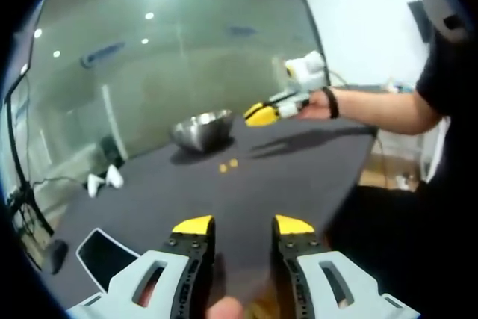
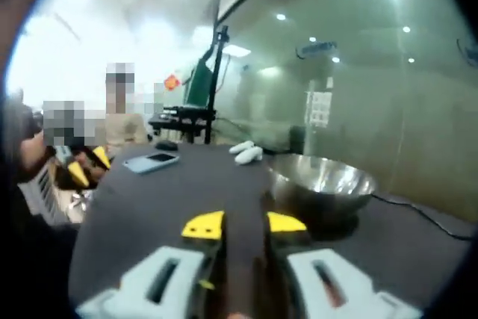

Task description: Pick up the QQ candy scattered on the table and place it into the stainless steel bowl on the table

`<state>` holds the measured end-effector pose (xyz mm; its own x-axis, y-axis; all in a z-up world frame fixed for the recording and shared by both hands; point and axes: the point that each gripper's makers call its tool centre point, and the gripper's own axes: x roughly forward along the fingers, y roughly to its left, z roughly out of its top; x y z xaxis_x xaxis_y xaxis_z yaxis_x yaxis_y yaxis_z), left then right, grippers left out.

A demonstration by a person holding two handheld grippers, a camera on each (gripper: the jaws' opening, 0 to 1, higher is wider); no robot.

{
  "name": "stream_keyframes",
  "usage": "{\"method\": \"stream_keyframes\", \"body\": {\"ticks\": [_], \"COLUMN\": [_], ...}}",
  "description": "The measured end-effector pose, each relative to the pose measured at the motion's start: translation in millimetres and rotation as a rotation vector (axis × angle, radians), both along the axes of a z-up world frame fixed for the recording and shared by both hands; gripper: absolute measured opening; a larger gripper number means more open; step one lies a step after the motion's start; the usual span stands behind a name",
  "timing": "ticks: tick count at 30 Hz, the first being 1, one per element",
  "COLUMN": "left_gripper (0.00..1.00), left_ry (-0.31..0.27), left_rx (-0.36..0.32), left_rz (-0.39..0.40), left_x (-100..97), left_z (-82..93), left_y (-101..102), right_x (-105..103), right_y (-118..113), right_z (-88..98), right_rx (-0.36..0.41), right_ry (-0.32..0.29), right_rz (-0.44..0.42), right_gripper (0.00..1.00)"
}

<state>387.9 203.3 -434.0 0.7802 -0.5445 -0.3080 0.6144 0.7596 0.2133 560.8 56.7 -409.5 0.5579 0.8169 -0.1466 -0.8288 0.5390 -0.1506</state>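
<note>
While we hold the left gripper (image 1: 243, 226) low over the near edge of the dark table (image 1: 299, 177), its yellow-tipped jaws stand apart with nothing between them. Just left of it lies a phone (image 1: 101, 255). Further out, two small yellow candies (image 1: 228, 165) sit close together on the cloth, short of the steel bowl (image 1: 202, 129). Beyond them the right gripper (image 1: 263, 114), held in a hand (image 1: 314, 104), hangs in the air just beside the bowl's rim.

From the right gripper view, the right gripper's jaws show a narrow gap; something dark seems to sit between them, but the blur is heavy, so we cannot tell whether they hold a candy or nothing. The bowl (image 2: 321, 181) is just ahead and to the right of those tips.

If a candy is in there, we judge the job now is to carry the tips over the bowl's middle, well inside the rim, and only then let go, low enough that the sweet does not bounce out. Then we would go back for the pair on the cloth, coming straight down on one at a time.

Hidden from us: the inside bottom of the bowl, so we cannot count what is already in it. A white object (image 1: 102, 179) at the far left corner is too small to name.
</note>
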Motion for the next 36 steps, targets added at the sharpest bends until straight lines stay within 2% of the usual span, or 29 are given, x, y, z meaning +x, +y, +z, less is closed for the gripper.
{"method": "stream_keyframes", "body": {"ticks": [7, 9, 14, 25, 36], "left_gripper": [0.32, 0.32, 0.32, 0.32, 0.32], "left_ry": [0.0, 0.001, 0.002, 0.002, -0.003], "left_rx": [0.006, 0.003, 0.007, 0.007, 0.003], "left_rz": [-0.008, -0.007, -0.013, -0.015, -0.015], "left_x": [0.2, 0.7, 0.4, 1.7, 2.1], "left_z": [-1.4, -1.6, -1.6, -2.0, -1.7], "left_y": [-2, -2, -4, -5, -5], "right_x": [-16, -18, -21, -20, -15], "right_y": [-17, -21, -23, -9, 16], "right_z": [-11.1, -12.8, -23.9, -35.5, -42.8], "right_rx": [-0.001, 0.021, 0.01, -0.007, -0.036], "right_ry": [0.016, 0.032, 0.048, 0.071, 0.085], "right_rz": [-0.002, -0.002, -0.003, 0.03, 0.073], "right_gripper": [0.21, 0.21, 0.21, 0.21, 0.21]}}
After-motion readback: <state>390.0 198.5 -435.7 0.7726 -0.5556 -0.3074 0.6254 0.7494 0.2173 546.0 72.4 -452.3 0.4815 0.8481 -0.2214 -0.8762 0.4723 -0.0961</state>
